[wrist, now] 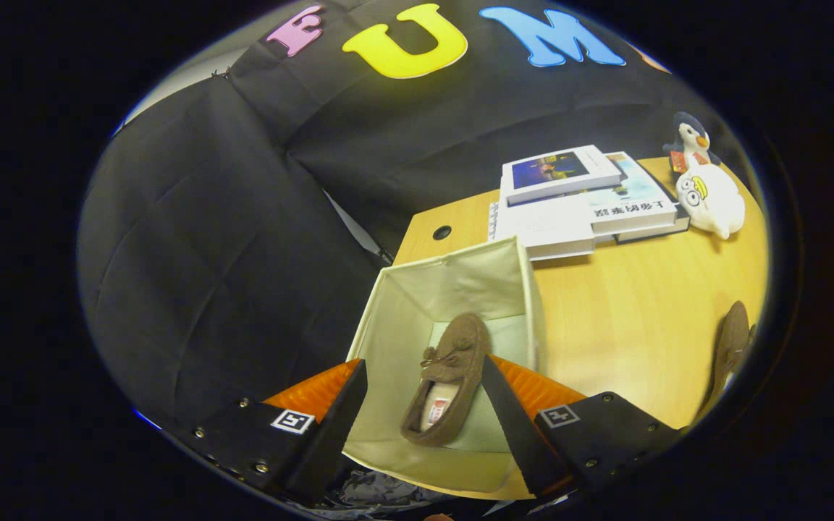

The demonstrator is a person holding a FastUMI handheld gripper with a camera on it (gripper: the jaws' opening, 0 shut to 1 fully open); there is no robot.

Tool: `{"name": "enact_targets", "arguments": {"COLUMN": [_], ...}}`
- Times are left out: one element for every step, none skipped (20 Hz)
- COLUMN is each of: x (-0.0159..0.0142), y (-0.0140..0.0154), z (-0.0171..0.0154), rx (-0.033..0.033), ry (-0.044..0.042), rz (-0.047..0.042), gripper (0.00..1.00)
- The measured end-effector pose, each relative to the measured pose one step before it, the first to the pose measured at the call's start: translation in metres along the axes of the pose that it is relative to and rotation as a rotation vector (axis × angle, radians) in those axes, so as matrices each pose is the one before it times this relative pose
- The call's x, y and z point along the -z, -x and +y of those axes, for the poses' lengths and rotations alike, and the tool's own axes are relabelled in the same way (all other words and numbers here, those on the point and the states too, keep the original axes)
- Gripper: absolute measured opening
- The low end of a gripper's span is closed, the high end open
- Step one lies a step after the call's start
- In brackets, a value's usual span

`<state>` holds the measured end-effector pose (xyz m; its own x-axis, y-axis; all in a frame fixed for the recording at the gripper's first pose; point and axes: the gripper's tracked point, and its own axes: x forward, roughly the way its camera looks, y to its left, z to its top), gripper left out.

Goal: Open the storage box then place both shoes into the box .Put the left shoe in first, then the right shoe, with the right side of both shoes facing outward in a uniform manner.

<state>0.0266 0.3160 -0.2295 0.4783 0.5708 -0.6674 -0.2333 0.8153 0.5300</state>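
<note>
Nearest, the tongs [424, 405] hang spread wide over the open storage box [395, 318], released and grasping nothing; the right finger's edge runs close by the shoe below, though whether it touches cannot be told. Between the fingers, down on the box floor, lies one brown loafer [448, 376], toe pointing away from the tongs, its opening and insole showing upward. So the box is open and one shoe is already inside, which by the task's order should be the left one; which side of it faces outward cannot be judged from here. The second loafer [732, 347] waits on the bench [627, 318] well off to the right of the box, not yet taken. Beyond the box sits a stack of books [583, 199], and past those a white plush [710, 199] with a penguin toy [691, 141] behind it.
</note>
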Motion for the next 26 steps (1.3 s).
{"name": "enact_targets", "arguments": {"x": [-0.0044,-0.00379,-0.00294,-0.0008,-0.00128,-0.00057,-0.00082,-0.00067,-0.00058,0.00092,-0.00002,0.0014,0.00129,0.00169,0.00137,0.00211,0.00234,0.00275,0.00187,0.00316,0.00174,0.00299,0.00255,0.0031,0.00214,0.00405], "y": [0.00845,0.00958,0.0076,0.00798,0.00686,0.00744,0.00782,0.00619,0.00686,0.00614,0.00578,0.00542,0.00481,0.00123,0.00452,0.00518,0.00258,0.00174,0.00232,0.0021,0.00226,0.00046,0.00102,-0.00036,0.00035,-0.00056], "z": [-0.00928,-0.01077,-0.01152,-0.01022,-0.01213,-0.01184,-0.01225,-0.01196,-0.01176,-0.0119,-0.01281,-0.01272,-0.01235,-0.01323,-0.01486,-0.0134,-0.01259,-0.01233,-0.01146,-0.01163,-0.01161,-0.01116,-0.01074,-0.01065,-0.0101,-0.00973], "rx": [0.0097,0.01334,0.00918,0.01061,0.01441,0.01729,0.01816,0.0164,0.01693,0.01766,0.02022,0.01702,0.01469,0.01783,0.0237,0.02187,0.01696,0.01535,0.01435,0.01512,0.01476,0.01467,0.01504,0.01816,0.01679,0.01547], "ry": [0.01174,0.01224,0.01304,0.01047,0.01006,0.00827,0.0081,0.00696,0.00602,0.00442,0.00078,0.001,0.00155,0.00176,0.0022,-0.00118,-0.00385,-0.00674,-0.00729,-0.0066,-0.00492,-0.0038,-0.0014,0.00167,0.00608,0.00716], "rz": [-0.01269,-0.01048,-0.00833,-0.00655,-0.00661,-0.00533,-0.00396,-0.00459,-0.00646,-0.00423,-0.00534,-0.00339,-0.00118,0.00155,-0.00039,-0.00047,0.00096,0.00164,0.00068,0.00306,0.00183,0.00305,0.0035,0.00428,0.00485,0.00709], "gripper": [0.97,0.97,0.97,0.97,0.97,0.97,0.97,0.97,0.97,0.97,0.97,0.97,0.97,0.97,0.97,0.97,0.97,0.97,0.97,0.97,0.97,0.97,0.97,0.97,0.97,0.97]}}
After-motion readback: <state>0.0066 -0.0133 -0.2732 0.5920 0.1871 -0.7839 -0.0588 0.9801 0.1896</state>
